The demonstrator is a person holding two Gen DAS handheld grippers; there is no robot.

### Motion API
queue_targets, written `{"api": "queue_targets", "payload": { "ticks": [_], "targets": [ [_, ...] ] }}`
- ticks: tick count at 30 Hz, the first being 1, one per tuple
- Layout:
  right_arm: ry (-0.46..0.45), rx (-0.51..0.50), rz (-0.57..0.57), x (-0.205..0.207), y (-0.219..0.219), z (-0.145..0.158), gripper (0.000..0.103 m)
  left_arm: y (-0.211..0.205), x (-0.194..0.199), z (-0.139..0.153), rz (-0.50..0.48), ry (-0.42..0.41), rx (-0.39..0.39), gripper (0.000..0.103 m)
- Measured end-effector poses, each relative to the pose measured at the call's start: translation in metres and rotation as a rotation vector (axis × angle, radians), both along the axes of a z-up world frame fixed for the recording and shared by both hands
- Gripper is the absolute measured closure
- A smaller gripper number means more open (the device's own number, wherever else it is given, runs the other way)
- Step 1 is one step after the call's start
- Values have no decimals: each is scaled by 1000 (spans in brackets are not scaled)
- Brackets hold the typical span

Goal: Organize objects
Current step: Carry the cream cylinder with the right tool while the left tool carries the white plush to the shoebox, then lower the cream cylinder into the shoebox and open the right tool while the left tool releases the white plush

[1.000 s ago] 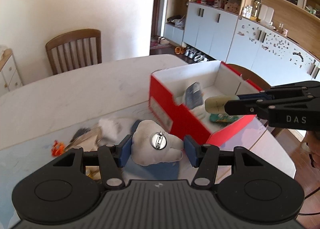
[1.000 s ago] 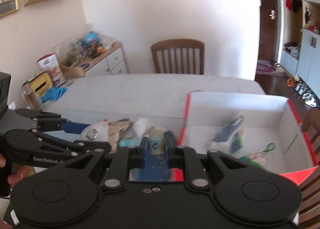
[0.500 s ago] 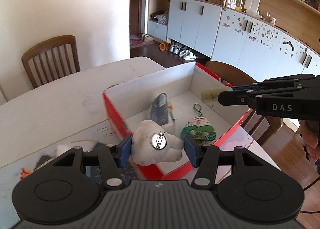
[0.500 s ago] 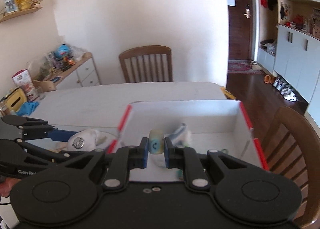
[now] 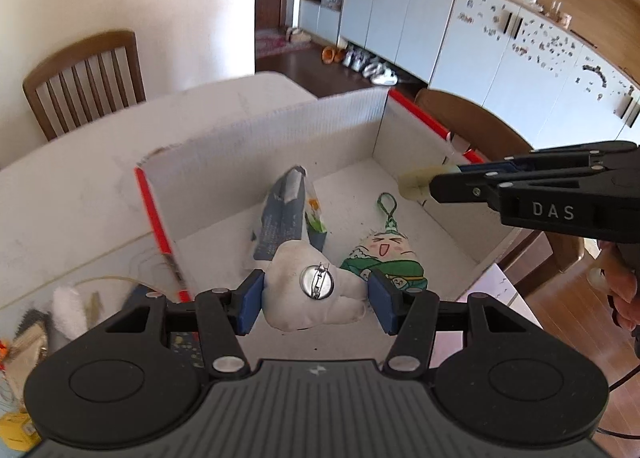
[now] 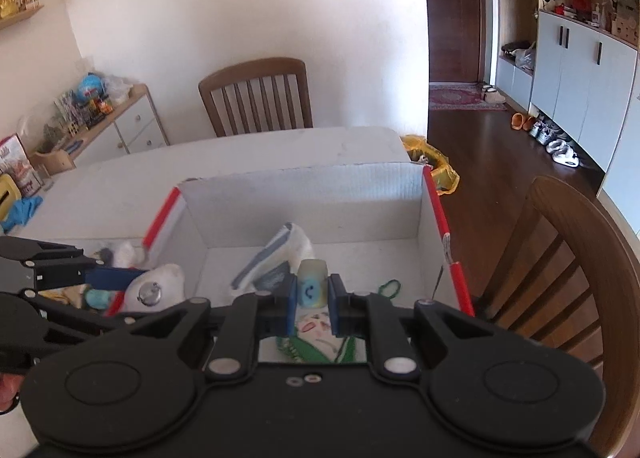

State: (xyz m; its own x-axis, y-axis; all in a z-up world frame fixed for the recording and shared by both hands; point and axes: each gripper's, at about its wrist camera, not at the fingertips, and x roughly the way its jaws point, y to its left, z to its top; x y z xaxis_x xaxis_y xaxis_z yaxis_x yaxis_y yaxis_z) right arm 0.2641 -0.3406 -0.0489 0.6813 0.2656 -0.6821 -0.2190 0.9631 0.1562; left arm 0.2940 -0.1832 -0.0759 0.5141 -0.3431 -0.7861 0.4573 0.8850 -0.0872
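My left gripper [image 5: 314,300] is shut on a white plush toy [image 5: 312,290] that carries a round metal pin; it hangs over the near rim of the red-and-white cardboard box [image 5: 280,134]. In the right wrist view the same plush toy [image 6: 154,288] shows beside the box's left wall. My right gripper [image 6: 312,298] is shut on a small pale yellow block with a blue mark [image 6: 311,286], held above the box [image 6: 304,186] interior. The block [image 5: 416,184] appears in the left wrist view at the tip of the right gripper's fingers [image 5: 472,182]. On the box floor lie a blue-grey packet [image 5: 282,218] and a green cartoon charm [image 5: 384,258].
Loose small items [image 5: 60,310] lie on the white table [image 5: 80,186] left of the box. Wooden chairs stand at the far side [image 6: 256,98] and at the right [image 6: 568,270]. A sideboard with clutter [image 6: 96,110] is far left, and cabinets [image 5: 500,42] line the right wall.
Both grippers have travelled from above the loose pile to over the box, carrying the plush toy and the block. The box interior now fills both views.
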Motion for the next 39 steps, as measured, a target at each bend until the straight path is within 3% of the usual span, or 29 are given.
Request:
{"api": "queue_targets", "payload": {
  "ticks": [15, 33, 39],
  "targets": [
    [110, -90, 45, 55, 7, -42, 89, -38, 47, -38, 39, 203, 87, 47],
    [283, -133, 119, 84, 23, -68, 89, -56, 76, -64, 43, 321, 177, 47],
    [300, -131, 103, 85, 21, -68, 88, -56, 79, -65, 36, 334, 177, 46]
  ]
}}
